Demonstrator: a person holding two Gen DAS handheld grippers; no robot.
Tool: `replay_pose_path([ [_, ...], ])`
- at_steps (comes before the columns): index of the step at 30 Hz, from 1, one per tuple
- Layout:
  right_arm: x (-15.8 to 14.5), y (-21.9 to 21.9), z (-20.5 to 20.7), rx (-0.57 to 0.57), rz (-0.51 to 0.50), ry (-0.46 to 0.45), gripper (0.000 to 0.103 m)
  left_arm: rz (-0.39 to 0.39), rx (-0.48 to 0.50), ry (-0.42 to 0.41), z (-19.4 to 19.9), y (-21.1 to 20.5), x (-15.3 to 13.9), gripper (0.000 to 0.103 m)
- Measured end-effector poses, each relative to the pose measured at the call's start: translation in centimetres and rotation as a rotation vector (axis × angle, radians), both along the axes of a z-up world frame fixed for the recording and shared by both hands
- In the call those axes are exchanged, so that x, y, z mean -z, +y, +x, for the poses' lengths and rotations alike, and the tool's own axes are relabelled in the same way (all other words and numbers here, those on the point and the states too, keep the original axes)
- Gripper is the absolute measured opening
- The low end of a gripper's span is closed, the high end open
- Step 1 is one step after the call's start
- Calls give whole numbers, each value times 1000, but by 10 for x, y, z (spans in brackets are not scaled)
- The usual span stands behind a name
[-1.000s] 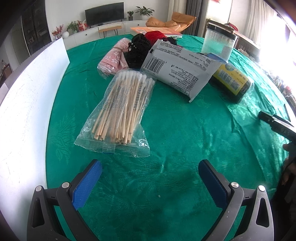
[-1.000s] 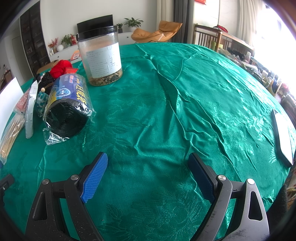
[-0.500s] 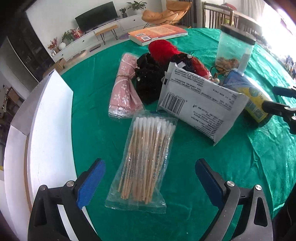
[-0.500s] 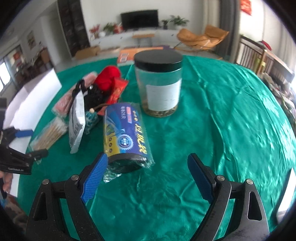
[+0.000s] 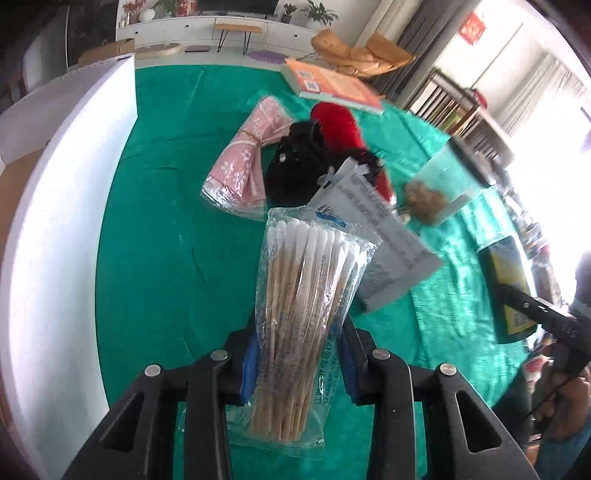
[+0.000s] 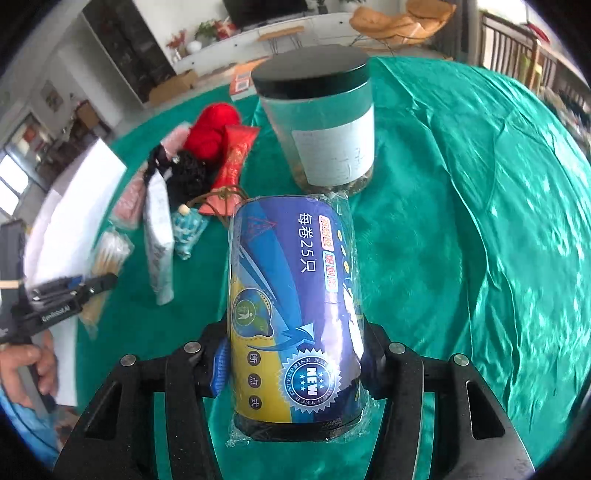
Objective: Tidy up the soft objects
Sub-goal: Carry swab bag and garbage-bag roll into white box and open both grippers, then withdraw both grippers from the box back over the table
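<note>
While the left gripper (image 5: 297, 363) is clamped on the bag of cotton swabs (image 5: 308, 314) and the right gripper (image 6: 295, 363) is closed around the roll of bin bags (image 6: 293, 306), both seemingly just above the green tabletop (image 6: 461, 221), sorting looks barely begun: the pink cloth bundle (image 5: 243, 166), black pouch (image 5: 295, 166), red yarn (image 5: 338, 123) and jar (image 6: 325, 118) remain clustered.

Home living room, television (image 6: 264, 9), armchair (image 6: 399, 18)
</note>
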State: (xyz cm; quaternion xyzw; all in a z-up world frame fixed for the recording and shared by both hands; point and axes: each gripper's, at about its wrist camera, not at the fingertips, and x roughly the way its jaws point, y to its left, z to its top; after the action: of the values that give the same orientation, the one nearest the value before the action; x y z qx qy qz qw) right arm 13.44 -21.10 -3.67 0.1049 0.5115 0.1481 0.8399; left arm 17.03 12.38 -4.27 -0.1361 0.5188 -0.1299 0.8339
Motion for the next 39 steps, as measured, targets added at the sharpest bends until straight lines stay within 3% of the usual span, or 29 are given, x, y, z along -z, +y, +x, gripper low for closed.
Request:
replay_pose_path([
  [4, -54, 41, -14, -90, 164, -54, 57, -56, -85, -105, -41, 52, -59, 36],
  [6, -81, 85, -17, -173, 279, -75, 57, -9, -157, -160, -60, 91, -85, 36],
  [9, -114, 170, -24, -322, 421, -87, 57, 133, -334, -209, -93, 159, -111, 37],
  [10, -119, 201, -26, -375, 457, -79, 57, 184, -400, -214, -100, 181, -114, 42],
  [12, -120, 260, -31, -462, 526, -39, 62, 273, -519, -197, -115, 220, -110, 69],
  [13, -117, 284, -32, -491, 539, -19, 67, 305, -576, -180, -124, 236, -106, 96],
  [14, -112, 303, -33, -514, 536, 0, 73, 319, -621, -182, -133, 247, -104, 103],
  [15, -108, 313, -34, -520, 517, 9, 79, 321, -654, -198, -149, 249, -101, 103],
  [16, -104, 316, -35, -512, 492, 5, 79, 313, -673, -203, -154, 252, -98, 103],
  [19, -91, 287, -38, -452, 366, -84, 79, 245, -638, -216, -157, 239, -87, 103],
  [23, -53, 203, -39, -245, 80, -189, 79, 140, -448, -263, -124, 153, -79, 103],
  [27, -1, 109, -42, -9, -144, -201, 79, 80, -204, -308, -99, 45, -85, 103],
  [31, 35, 41, -42, 149, -246, -162, 79, 94, -4, -236, -73, -50, -43, 103],
  [35, 57, 14, -40, 215, -302, -140, 79, 151, 22, -110, -52, -81, 20, 103],
  [39, 64, 14, -38, 205, -329, -164, 79, 236, -32, -117, -34, -68, 42, 103],
])
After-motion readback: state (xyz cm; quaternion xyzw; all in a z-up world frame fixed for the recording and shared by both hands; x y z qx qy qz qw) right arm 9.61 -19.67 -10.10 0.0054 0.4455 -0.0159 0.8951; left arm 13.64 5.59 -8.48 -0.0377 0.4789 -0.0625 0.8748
